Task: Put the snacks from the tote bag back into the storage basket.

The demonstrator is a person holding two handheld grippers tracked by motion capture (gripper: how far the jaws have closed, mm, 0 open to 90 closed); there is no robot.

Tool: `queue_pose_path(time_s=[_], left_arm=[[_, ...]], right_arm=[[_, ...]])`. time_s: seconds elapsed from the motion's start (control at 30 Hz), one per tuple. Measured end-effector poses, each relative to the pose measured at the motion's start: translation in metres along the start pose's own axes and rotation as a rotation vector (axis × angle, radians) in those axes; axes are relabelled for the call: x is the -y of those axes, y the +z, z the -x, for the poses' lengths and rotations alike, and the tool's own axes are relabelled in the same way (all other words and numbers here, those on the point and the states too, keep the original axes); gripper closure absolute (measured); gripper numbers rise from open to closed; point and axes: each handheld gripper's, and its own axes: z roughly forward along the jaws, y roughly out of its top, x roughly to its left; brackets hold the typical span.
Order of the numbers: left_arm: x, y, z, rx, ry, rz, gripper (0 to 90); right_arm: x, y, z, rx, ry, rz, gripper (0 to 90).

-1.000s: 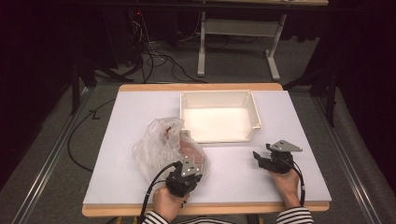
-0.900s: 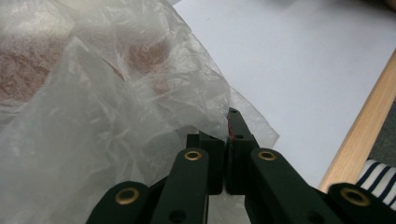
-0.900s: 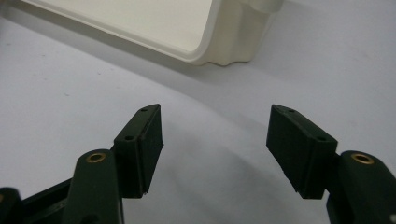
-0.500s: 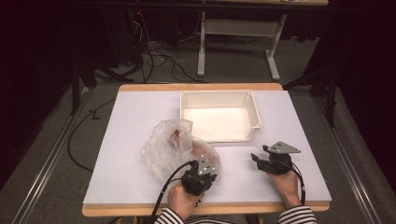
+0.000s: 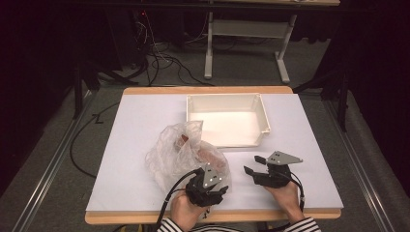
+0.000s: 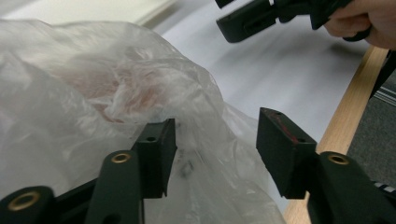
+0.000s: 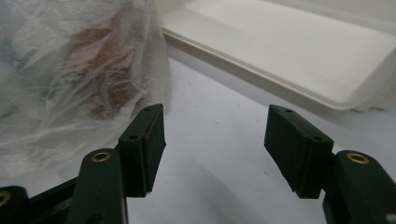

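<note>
High view: plastic bag [image 5: 186, 154] lies just left-front of white tray [image 5: 227, 118]; left gripper [image 5: 209, 186] at bag's near edge, right gripper [image 5: 255, 166] beside it, spread. Left gripper view: jaws just opened, bag film [image 6: 116, 93] between, unpinched. Right gripper view: bag [image 7: 70, 70] off to the left, tray [image 7: 289, 51] ahead, jaws spread w/ nothing between

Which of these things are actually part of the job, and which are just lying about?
In the job: plastic bag with something reddish inside; white tray; left gripper, jaws just opened beside the bag; right gripper, open.

Lying about: cables on the floor; metal stand.
</note>
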Motion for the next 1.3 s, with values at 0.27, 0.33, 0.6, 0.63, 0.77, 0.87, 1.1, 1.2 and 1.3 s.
queue_pose_path(time_s=[0.27,0.33,0.6,0.63,0.77,0.87,1.1,1.2,1.3], left_arm=[[-0.005,-0.044,-0.015,-0.074,-0.032,0.097,39.6],[-0.006,-0.057,-0.022,-0.109,-0.039,0.123,39.4],[-0.007,-0.075,-0.069,-0.245,-0.127,0.116,38.1],[-0.006,-0.074,-0.079,-0.265,-0.148,0.103,37.9],[-0.005,-0.07,-0.094,-0.253,-0.175,0.078,42.4],[-0.002,-0.066,-0.1,-0.216,-0.175,0.054,58.2],[0.011,-0.066,-0.11,-0.18,-0.174,0.012,90.0],[0.018,-0.068,-0.112,-0.185,-0.173,-0.007,90.0],[0.026,-0.072,-0.112,-0.201,-0.173,-0.017,90.0]], right_arm=[[-0.007,0.003,-0.019,-0.061,-0.033,-0.008,34.5],[-0.01,0.006,-0.025,-0.077,-0.044,-0.012,33.9],[-0.012,0.02,-0.041,-0.13,-0.079,-0.044,32.8],[-0.011,0.024,-0.045,-0.135,-0.081,-0.057,33.0],[-0.009,0.027,-0.046,-0.138,-0.088,-0.069,35.5],[-0.008,0.03,-0.047,-0.147,-0.089,-0.092,42.4],[-0.002,0.038,-0.047,-0.149,-0.123,-0.157,74.7],[0.001,0.039,-0.046,-0.14,-0.134,-0.171,85.4],[0.002,0.036,-0.044,-0.132,-0.145,-0.168,90.0]])
